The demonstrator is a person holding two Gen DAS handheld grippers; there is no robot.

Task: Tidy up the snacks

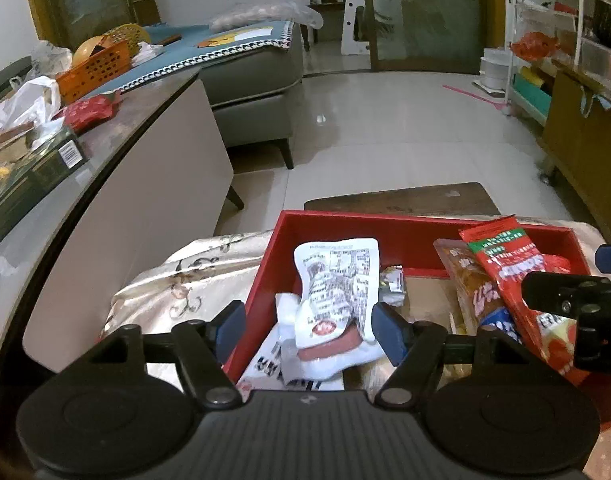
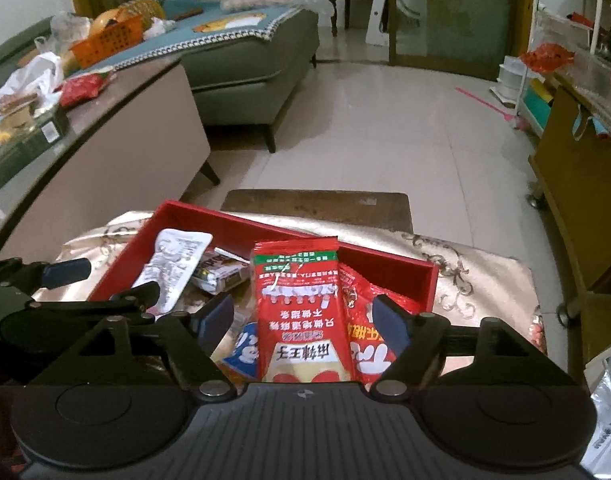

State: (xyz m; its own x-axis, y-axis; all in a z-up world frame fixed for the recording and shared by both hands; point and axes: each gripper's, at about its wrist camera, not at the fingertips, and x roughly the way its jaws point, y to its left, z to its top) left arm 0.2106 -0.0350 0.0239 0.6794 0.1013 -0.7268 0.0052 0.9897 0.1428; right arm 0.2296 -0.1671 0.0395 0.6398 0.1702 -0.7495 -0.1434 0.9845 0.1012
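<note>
Left wrist view shows the left gripper (image 1: 306,330) with jaws spread wide, straddling a white snack packet (image 1: 337,300) that lies on other packets at the lower centre of the frame, inside the red tray (image 1: 385,226); the pads do not appear to touch it. Right wrist view shows the right gripper (image 2: 301,322), jaws likewise parted, either side of a tall red packet (image 2: 299,312) leaning upright in the tray's right part, with another red packet (image 2: 365,320) just beside it. The likely trouble is crowding: closing on the red packet could pinch its neighbour too, or tip the leaning stack out over the tray wall onto the patterned cloth (image 2: 465,276). The two grippers sit near each other and could collide.
</note>
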